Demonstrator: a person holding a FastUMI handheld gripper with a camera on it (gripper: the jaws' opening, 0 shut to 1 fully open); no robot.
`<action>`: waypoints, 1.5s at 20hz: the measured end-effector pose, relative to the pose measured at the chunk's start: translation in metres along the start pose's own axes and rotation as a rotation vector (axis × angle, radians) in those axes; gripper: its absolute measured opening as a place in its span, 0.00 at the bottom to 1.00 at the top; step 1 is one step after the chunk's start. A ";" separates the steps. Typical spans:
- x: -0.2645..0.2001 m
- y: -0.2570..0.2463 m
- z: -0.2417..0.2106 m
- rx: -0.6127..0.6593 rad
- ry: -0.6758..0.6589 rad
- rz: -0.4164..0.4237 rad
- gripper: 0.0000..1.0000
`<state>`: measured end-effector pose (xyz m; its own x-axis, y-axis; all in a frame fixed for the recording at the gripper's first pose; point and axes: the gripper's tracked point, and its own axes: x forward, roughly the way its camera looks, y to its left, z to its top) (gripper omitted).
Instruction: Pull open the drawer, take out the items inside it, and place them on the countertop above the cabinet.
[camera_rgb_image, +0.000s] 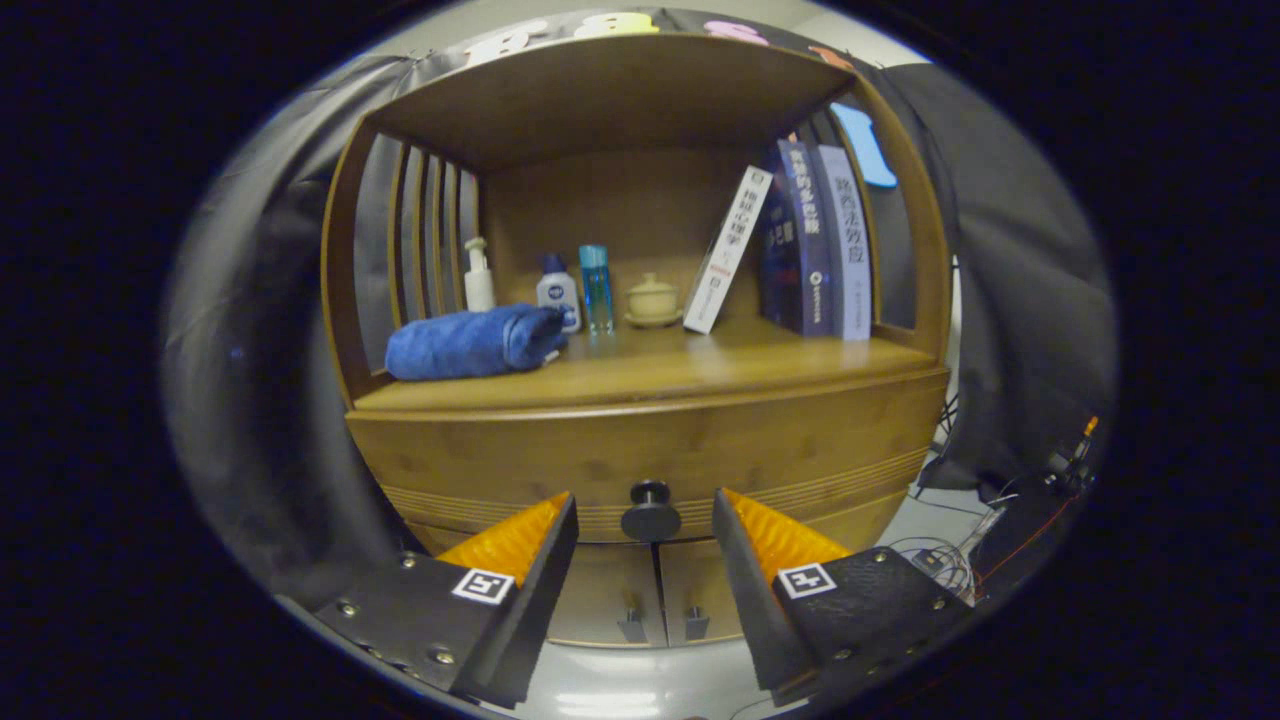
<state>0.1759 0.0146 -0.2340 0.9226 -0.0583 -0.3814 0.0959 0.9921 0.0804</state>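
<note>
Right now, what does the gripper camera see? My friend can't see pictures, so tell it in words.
The open gripper points at the round knob of a closed wooden drawer, not touching it. On the countertop above lie a rolled blue towel, small bottles, a lidded cup and books.

The handheld two-finger gripper (645, 520) has two wedge-shaped fingers (520, 540) with ribbed inner faces, tapering to points; each sits on a textured block fixed by small round silver screws; each block bears a square black-and-white marker tag (484, 586).
</note>
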 end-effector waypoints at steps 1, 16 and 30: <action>0.008 -0.005 -0.006 -0.013 0.019 -0.011 0.75; 0.058 0.003 -0.022 0.062 0.043 0.053 0.41; 0.019 0.004 -0.034 0.093 0.051 0.035 0.29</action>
<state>0.1811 0.0215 -0.2717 0.9062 -0.0154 -0.4226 0.0999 0.9789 0.1784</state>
